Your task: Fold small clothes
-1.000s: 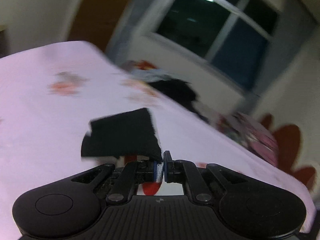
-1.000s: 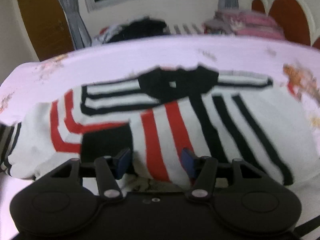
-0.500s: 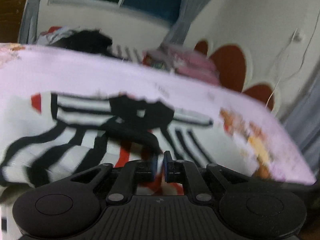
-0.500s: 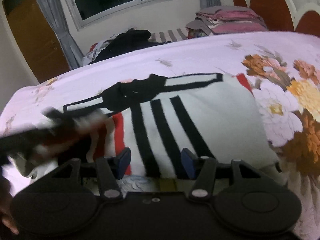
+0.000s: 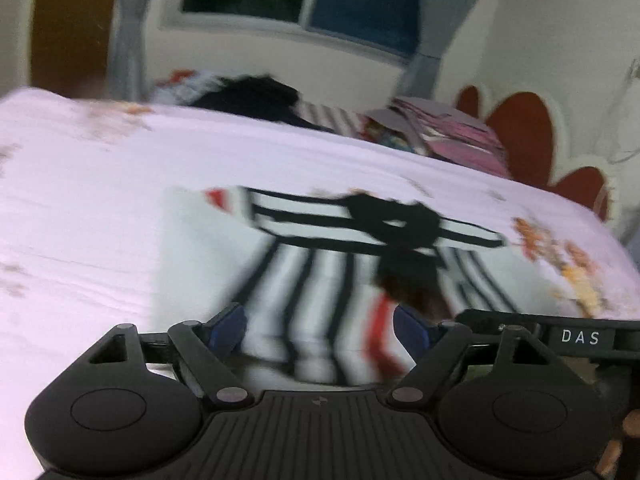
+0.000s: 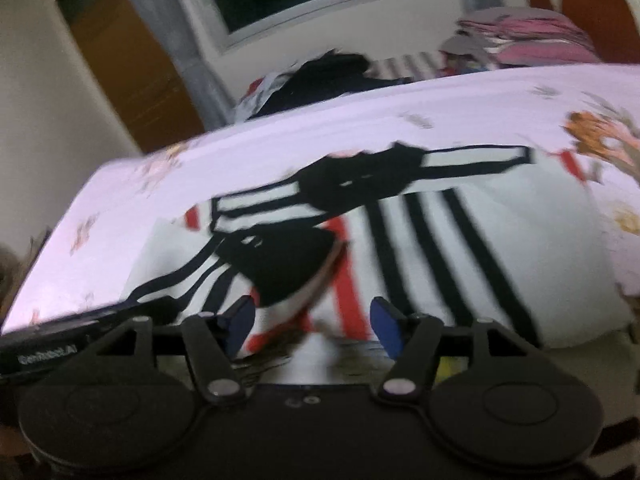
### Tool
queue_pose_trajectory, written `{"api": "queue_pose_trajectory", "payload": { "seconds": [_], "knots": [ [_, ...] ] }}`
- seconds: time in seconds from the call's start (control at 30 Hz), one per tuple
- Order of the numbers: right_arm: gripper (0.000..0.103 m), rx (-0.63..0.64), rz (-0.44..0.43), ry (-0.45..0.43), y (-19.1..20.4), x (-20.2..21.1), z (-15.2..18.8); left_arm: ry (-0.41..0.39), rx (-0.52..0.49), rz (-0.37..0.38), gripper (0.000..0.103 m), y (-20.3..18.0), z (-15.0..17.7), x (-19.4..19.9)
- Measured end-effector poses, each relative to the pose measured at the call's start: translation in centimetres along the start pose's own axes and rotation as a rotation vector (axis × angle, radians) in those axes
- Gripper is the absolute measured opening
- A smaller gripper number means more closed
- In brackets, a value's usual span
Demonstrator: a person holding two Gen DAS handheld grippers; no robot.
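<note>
- We see our right gripper (image 6: 311, 322) with jaws apart, just opening wider, nothing pressed between.
- The striped shirt (image 6: 460, 248) lies on the floral bedsheet (image 6: 460, 108).

Soft knit striped shirt (image 5: 320, 280), smooth matt floral bedsheet (image 5: 100, 208), matt black plastic tongs (image 5: 320, 330)

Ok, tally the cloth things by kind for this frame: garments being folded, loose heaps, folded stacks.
Striped shirt spread on the bed: 1
Dark loose heap of clothes at the far edge: 1
Folded pink stack by the headboard: 1
Total: 3
</note>
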State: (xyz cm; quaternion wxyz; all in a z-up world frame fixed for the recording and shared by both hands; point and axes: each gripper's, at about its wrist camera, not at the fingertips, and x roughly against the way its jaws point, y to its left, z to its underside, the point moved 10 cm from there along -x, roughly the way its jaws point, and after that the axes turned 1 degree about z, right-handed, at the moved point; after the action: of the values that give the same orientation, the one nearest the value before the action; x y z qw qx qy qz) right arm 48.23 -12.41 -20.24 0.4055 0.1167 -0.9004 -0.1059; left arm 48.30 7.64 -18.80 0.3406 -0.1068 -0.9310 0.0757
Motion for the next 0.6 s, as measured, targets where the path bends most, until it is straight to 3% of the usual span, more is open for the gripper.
{"api": "queue_pose_trajectory", "payload": {
  "seconds": [0.13, 0.27, 0.33, 0.4, 0.5, 0.6],
  "knots": [
    [0.061, 0.056, 0.018, 0.034, 1.9, -2.3, 0.1, -0.026, -0.011, -0.094, 0.081, 3.9, 0.6, 1.6],
    [0.057, 0.114, 0.043, 0.046, 3.1, -3.6, 0.2, 0.006, -0.008, -0.147, 0.081, 6.6, 2.2, 1.2],
    [0.050, 0.134, 0.064, 0.040, 3.1, -3.8, 0.0, 0.019, -0.028, -0.164, 0.081, 7.0, 2.6, 0.3],
    [0.030, 0.109, 0.086, 0.038, 2.4, -3.8, -0.4, 0.024, -0.035, -0.163, 0.081, 6.9, 2.7, -0.7],
    [0.015, 0.059, 0.099, 0.024, 1.0, -3.5, -1.2, 0.027, -0.035, -0.152, 0.080, 6.6, 2.6, -2.2],
    [0.008, 0.035, 0.109, -0.018, -0.1, -2.4, -2.3, 0.025, -0.031, -0.165, 0.080, 6.8, 2.2, -3.2]
  ]
}}
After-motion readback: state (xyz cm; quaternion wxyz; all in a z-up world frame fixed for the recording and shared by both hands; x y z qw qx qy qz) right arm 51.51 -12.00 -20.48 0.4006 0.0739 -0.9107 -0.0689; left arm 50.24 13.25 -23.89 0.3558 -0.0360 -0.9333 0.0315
